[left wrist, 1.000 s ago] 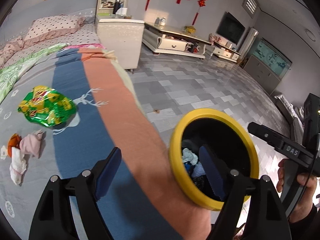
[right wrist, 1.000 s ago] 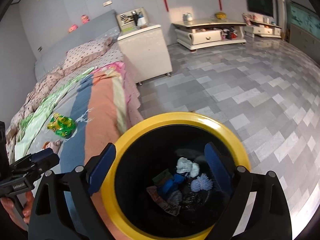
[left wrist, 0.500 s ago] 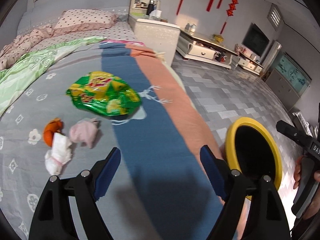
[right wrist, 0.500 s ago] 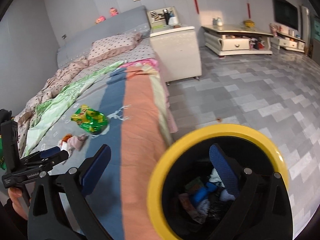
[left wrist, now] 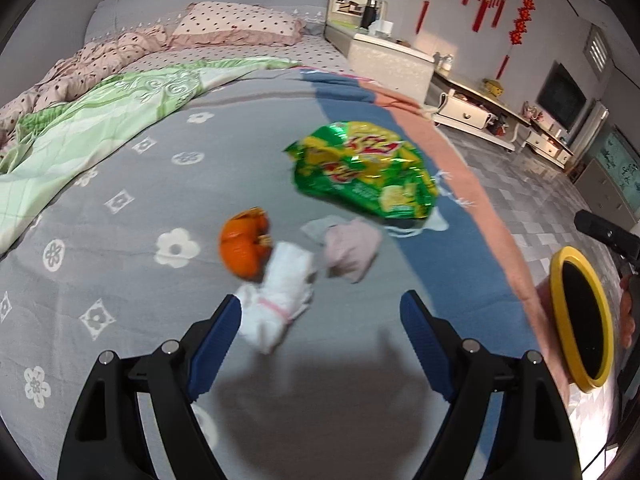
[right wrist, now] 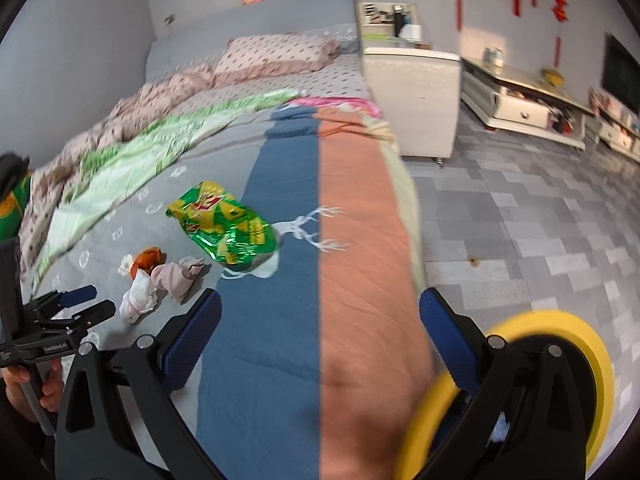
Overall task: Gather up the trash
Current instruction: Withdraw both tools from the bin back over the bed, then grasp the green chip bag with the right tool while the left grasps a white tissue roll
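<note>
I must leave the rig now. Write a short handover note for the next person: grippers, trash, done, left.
Left gripper: open, empty, above the white crumpled tissue.
Right gripper: open, empty, over the bed edge.
On the grey bedspread: green foil snack bag, orange peel, pink crumpled tissue, white tissue.
Yellow-rimmed black trash bin stands on the floor beside the bed.
Done: nothing from this group.
Left: all four pieces into the bin.
</note>
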Motion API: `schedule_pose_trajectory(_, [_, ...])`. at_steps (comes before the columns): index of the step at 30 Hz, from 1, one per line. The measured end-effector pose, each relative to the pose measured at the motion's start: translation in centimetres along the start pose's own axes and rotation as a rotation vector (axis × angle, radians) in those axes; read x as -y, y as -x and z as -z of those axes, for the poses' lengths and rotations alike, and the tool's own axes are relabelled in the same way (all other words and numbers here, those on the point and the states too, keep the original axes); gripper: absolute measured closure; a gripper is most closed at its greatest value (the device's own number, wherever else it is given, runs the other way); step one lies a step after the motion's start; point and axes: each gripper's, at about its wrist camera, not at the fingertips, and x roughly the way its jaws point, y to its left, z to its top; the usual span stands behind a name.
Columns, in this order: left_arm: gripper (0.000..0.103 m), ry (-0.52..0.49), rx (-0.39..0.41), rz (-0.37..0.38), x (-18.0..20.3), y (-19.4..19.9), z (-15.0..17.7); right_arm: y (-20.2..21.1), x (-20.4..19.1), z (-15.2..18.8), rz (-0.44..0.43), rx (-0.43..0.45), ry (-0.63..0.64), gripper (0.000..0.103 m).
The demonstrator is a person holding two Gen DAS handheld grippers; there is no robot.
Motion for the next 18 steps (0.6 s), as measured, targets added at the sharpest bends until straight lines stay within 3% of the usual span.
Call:
schedule_pose_trajectory(7, [0.025, 0.054, -0.036, 0.0, -3.6, -1.9, 0.8, -6.5, -6.3, -1.8, 0.002, -0.048, 0.153, 0.008])
schedule_pose_trajectory(18, [0.025, 0.062, -0.083, 0.048, -3.6, -5.3, 0.9, -14.3, -11.1, -4.7, 0.028, -0.107, 0.288, 0.008])
